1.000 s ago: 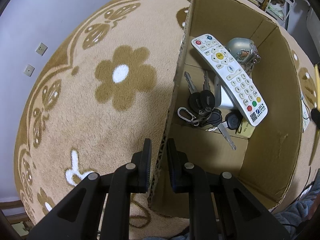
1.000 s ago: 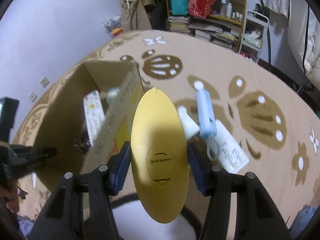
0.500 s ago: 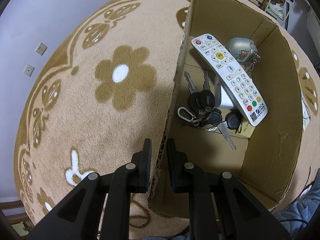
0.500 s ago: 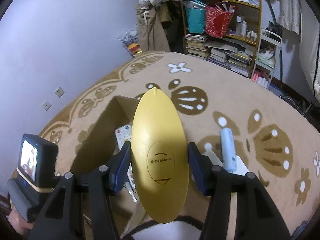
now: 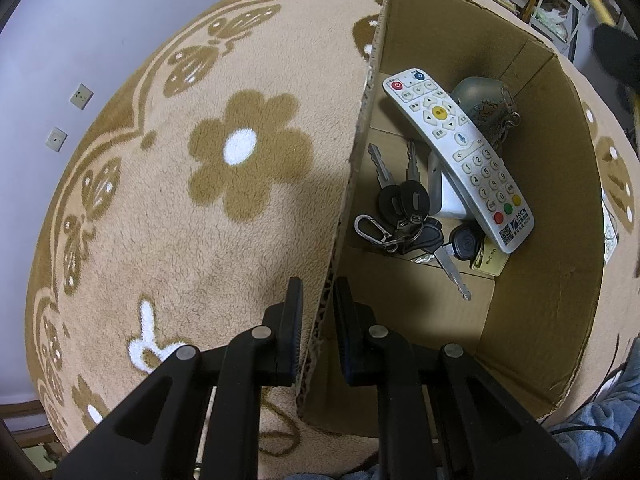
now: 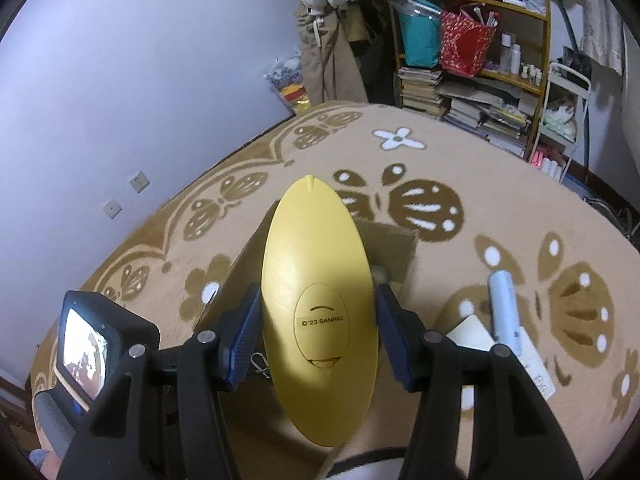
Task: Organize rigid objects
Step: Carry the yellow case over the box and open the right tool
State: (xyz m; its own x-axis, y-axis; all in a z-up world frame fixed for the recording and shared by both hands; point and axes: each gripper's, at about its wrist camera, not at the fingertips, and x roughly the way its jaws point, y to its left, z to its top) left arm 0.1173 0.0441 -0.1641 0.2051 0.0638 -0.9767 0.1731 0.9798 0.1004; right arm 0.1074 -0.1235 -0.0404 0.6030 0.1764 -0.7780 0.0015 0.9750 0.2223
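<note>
In the left wrist view my left gripper [image 5: 318, 296] is shut on the near wall of an open cardboard box [image 5: 556, 184], one finger outside and one inside. The box holds a white remote [image 5: 456, 156], a bunch of keys [image 5: 404, 216], a silver round trinket [image 5: 486, 100] and a yellow tag [image 5: 490, 258]. In the right wrist view my right gripper [image 6: 318, 312] is shut on a yellow oval plastic object [image 6: 318, 300] marked SANRIO, held upright above the box [image 6: 394, 252], which it mostly hides.
A beige flower-patterned carpet [image 5: 200, 184] covers the floor. Right of the box lie a light blue tube [image 6: 504, 304] and white flat packs [image 6: 532, 356]. The left hand's camera unit [image 6: 90, 340] sits at lower left. Shelves with books [image 6: 472, 92] stand at the back wall.
The right gripper has lifted and swung left with the yellow object, now over the box, and tilted so more of the room shows. The left gripper and box have stayed still.
</note>
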